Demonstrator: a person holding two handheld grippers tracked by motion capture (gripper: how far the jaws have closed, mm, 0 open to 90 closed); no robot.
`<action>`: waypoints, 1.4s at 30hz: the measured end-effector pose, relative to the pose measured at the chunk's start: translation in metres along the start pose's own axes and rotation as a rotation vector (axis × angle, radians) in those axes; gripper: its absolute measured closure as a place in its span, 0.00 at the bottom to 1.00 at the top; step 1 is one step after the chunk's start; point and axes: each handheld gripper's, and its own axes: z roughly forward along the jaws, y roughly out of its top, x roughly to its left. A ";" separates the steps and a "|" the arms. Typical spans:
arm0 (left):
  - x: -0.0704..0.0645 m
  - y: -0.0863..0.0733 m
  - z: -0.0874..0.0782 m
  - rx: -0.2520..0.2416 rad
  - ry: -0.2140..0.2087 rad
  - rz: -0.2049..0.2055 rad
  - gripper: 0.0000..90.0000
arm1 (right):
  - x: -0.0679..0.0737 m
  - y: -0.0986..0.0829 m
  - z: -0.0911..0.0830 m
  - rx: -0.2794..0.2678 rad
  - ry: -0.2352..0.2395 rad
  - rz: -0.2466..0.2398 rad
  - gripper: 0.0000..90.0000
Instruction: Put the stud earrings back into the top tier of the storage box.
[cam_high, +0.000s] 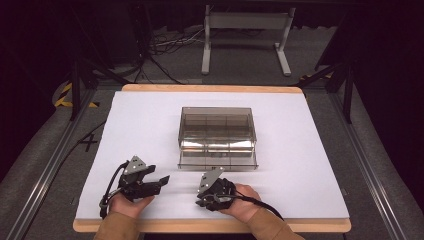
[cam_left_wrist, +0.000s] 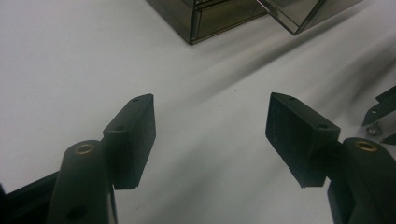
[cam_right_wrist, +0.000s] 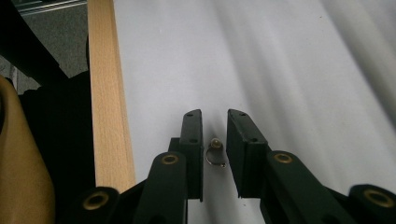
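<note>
My right tongs (cam_right_wrist: 215, 140) stand narrowly open around a small ring (cam_right_wrist: 215, 156) on the desk (cam_right_wrist: 280, 70); I should close squarely and gently. Left tongs (cam_left_wrist: 210, 135) gape wide, empty, beside them.

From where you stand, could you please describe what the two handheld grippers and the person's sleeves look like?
Both the left gripper and right gripper are black, each topped by a grey three-cornered plate and trailing a black cable. Their flat black jaws pivot on brass-coloured rivets. The sleeves are tan.
</note>
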 end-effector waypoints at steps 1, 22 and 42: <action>0.000 0.000 0.000 0.000 0.000 0.000 0.38 | 0.000 0.000 0.000 0.002 -0.006 -0.003 0.86; 0.000 0.000 0.000 -0.001 0.000 0.001 0.38 | 0.001 0.003 -0.004 0.005 -0.019 -0.002 0.94; 0.000 0.000 0.000 -0.001 -0.001 0.000 0.38 | -0.002 0.013 -0.035 -0.037 -0.020 -0.002 0.94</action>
